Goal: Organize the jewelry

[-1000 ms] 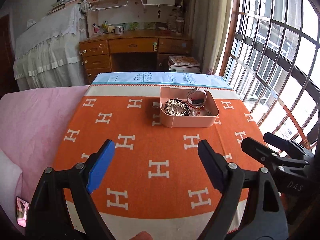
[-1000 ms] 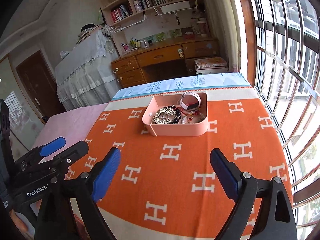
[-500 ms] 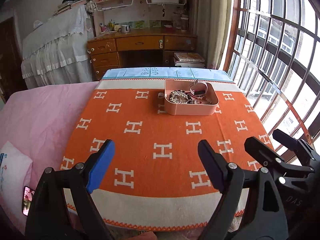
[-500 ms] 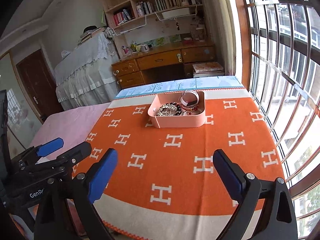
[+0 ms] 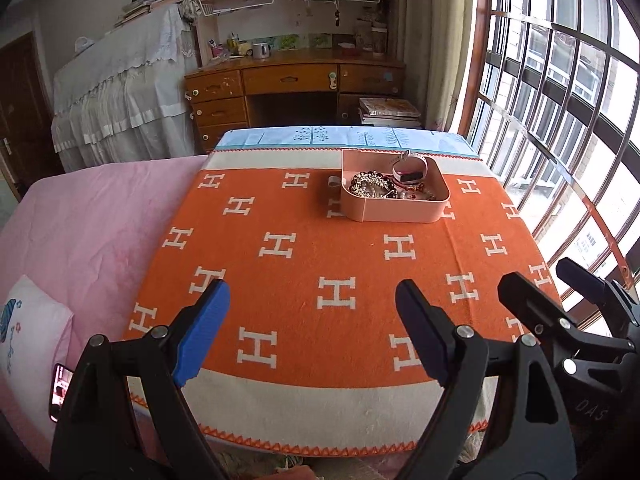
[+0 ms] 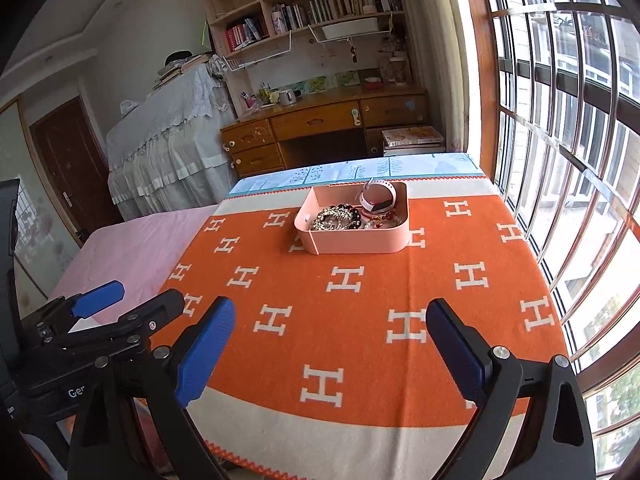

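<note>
A pink tray [image 5: 394,211] [image 6: 358,242] sits toward the far side of the orange blanket with white H marks [image 5: 320,256] [image 6: 360,300]. In it lie a pearl bracelet [image 5: 366,184] [image 6: 334,216], a pink watch [image 5: 410,168] [image 6: 378,196] and red beads. A small pale item [image 5: 333,181] rests on the blanket just left of the tray. My left gripper [image 5: 312,324] hangs open over the blanket's near part, nothing between its fingers. My right gripper [image 6: 330,344] is open too, empty, beside the left one and well short of the tray.
A pink sheet [image 5: 92,216] covers the bed left of the blanket, with a white pillow [image 5: 28,332] and a phone [image 5: 60,386] near its edge. A barred window [image 6: 580,160] runs along the right. A wooden desk [image 5: 296,88] and bookshelves stand behind.
Both grippers have drawn back from the tray and risen a little; the tray looks smaller and the blanket's near fringe has come into view. Both stay open and empty.
</note>
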Tool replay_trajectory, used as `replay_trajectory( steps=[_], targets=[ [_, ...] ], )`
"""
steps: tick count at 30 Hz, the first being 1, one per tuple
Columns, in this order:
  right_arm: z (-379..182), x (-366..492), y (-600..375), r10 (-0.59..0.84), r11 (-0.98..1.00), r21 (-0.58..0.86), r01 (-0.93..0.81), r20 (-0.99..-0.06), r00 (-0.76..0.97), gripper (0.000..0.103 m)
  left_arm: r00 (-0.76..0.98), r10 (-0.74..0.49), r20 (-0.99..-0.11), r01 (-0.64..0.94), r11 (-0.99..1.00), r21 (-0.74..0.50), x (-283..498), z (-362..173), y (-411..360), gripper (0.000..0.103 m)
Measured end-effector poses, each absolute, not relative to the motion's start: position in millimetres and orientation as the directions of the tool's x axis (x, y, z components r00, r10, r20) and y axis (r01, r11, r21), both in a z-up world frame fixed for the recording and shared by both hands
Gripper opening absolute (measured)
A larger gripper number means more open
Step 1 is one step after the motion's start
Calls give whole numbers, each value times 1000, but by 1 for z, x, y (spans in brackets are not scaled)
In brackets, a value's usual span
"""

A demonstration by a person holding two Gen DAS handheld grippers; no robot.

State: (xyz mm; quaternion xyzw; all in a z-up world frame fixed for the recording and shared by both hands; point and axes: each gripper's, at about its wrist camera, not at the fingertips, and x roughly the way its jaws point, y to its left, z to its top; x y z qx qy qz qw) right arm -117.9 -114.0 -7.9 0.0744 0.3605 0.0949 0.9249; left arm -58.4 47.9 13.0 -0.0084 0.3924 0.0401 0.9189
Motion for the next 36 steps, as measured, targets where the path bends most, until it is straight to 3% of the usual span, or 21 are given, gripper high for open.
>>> replay_trajectory(
  steps=[36],
  targets=[
    [-20,-110,-112,240,969,211,-129,-671,702,97,660,67,-748,-93,996,7,-55,-9,55,83]
  ],
)
